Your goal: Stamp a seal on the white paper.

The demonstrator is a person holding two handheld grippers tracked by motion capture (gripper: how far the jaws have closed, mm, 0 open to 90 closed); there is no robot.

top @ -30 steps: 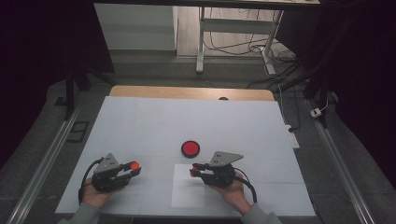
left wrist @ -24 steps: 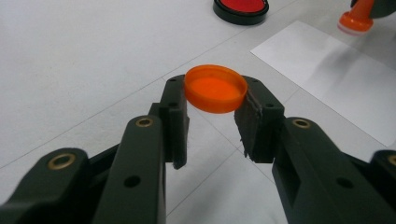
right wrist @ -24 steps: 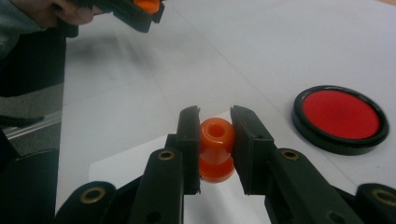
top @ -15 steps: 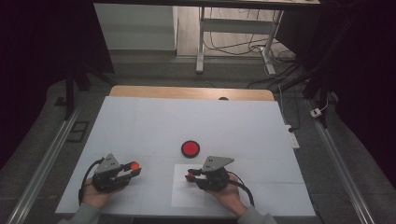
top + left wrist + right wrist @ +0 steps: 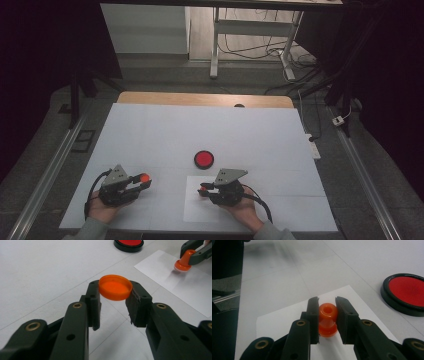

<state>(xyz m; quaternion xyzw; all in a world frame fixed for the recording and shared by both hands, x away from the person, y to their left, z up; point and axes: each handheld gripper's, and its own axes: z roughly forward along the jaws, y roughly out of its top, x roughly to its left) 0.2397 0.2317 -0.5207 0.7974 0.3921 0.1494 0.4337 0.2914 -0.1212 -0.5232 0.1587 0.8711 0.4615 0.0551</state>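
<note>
Near the front edge of the white bench [image 5: 150, 130], the right gripper [image 5: 204, 190] is pressing an orange stamp [image 5: 327, 319] down on a white sheet of paper [image 5: 192, 210], its fingers [image 5: 313, 312] closed on the stamp's narrow neck. Compared with a second ago, this hand is sitting a little farther toward the bench's left side, now over the sheet's upper part; in the left gripper view the stamp's base looks to be touching the paper, so an imprint is probably being made. Toward the front left corner, the left gripper [image 5: 144, 181] is holding an orange cap [image 5: 115, 287] clear of the bench, fingers clamped on its rim, unmoved from the earlier frames. Farther back, near the bench's middle, a red ink pad [image 5: 203, 159] is lying open.
</note>
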